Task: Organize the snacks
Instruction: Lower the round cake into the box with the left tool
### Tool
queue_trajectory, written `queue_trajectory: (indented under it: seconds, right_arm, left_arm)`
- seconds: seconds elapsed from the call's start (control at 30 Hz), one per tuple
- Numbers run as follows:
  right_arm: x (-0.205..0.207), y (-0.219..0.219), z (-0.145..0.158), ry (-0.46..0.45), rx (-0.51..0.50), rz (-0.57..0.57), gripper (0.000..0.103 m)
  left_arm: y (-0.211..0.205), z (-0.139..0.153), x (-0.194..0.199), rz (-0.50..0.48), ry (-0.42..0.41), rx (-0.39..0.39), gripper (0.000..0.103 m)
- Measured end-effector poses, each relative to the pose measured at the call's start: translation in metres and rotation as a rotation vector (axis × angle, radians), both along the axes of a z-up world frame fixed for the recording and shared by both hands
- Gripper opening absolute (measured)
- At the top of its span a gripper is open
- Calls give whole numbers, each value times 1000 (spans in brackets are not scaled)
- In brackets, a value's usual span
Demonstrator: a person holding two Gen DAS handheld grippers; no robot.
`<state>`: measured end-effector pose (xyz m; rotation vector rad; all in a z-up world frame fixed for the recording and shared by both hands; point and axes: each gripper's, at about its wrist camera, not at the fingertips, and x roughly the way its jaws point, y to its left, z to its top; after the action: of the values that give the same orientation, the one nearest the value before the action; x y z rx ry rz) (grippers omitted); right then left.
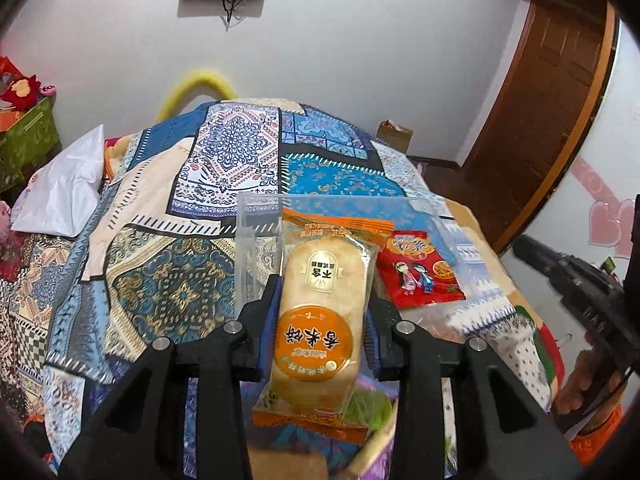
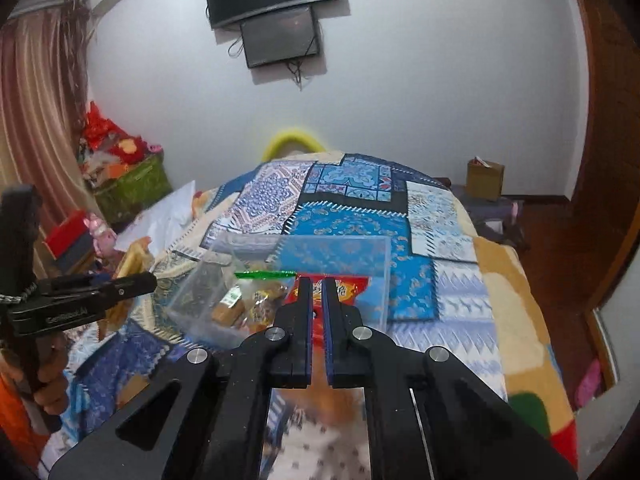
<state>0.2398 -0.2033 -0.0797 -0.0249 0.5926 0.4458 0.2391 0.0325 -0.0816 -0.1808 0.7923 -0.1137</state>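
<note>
My left gripper (image 1: 325,294) is shut on a rice cracker packet (image 1: 320,312), a clear and orange wrapper with a round orange label, held lengthwise above the bed. Just beyond it stands a clear plastic box (image 1: 256,216) with a red snack packet (image 1: 416,270) in it. In the right wrist view my right gripper (image 2: 318,282) is shut with nothing between its fingers, raised in front of the clear box (image 2: 378,264) and the red packet (image 2: 348,286). A second clear container (image 2: 192,296) to the left holds several wrapped snacks (image 2: 244,306). The left gripper (image 2: 134,282) shows at the left edge.
A blue patchwork bedspread (image 2: 352,220) covers the bed under everything. A white bag (image 1: 64,188) lies at the bed's left edge, near a green box (image 1: 28,136) of red items. A cardboard box (image 2: 485,180) and a wooden door (image 1: 552,100) stand to the right. A person's hand (image 2: 48,384) grips the left handle.
</note>
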Motion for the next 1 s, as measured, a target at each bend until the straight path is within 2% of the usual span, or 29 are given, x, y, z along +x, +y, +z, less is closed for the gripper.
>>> queue_trajectory:
  seconds: [0.13, 0.23, 0.33, 0.37, 0.4, 0.43, 0.5, 0.57, 0.73, 0.77, 0.8, 0.83, 0.9, 0.97, 1.0]
  right_arm:
    - [25, 14, -23, 76, -19, 28, 4]
    - [24, 9, -31, 110, 3, 51, 4]
    - [14, 6, -39, 120, -25, 52, 7]
    - [11, 6, -45, 137, -34, 61, 11]
    - [10, 6, -49, 152, -41, 67, 23]
    - [7, 7, -56, 170, -50, 73, 40]
    - [3, 8, -66, 185, -67, 74, 56]
    - [4, 10, -76, 208, -87, 71, 59]
    - [10, 18, -104, 342, -74, 109, 62]
    - [10, 21, -108, 359, -76, 119, 66]
    - [9, 24, -111, 362, -84, 121, 76]
    - [8, 26, -112, 363, -92, 125, 82]
    - [5, 31, -116, 364, -110, 133, 88]
    - [4, 33, -119, 361, -126, 135, 91]
    - [5, 33, -121, 366, -127, 130, 93]
  left_arm:
    - [-2, -17, 26, 12, 44, 8, 36]
    - [1, -27, 39, 31, 66, 9, 36]
    - [5, -36, 51, 53, 80, 9, 36]
    - [5, -39, 55, 59, 86, 13, 36]
    - [5, -41, 58, 60, 89, 15, 36]
    - [5, -42, 60, 60, 92, 19, 36]
    - [2, -47, 66, 52, 102, 35, 36]
    - [0, -51, 70, 50, 106, 53, 36]
    - [-4, -61, 77, 44, 126, 81, 36]
    - [-3, -63, 78, 44, 131, 83, 36]
    - [-3, -65, 78, 44, 136, 83, 36]
    - [-3, -66, 78, 43, 141, 79, 36]
    - [-2, -67, 77, 35, 152, 64, 39]
    - [-2, -66, 74, 29, 151, 53, 50]
    - [-1, -65, 72, 27, 144, 51, 52]
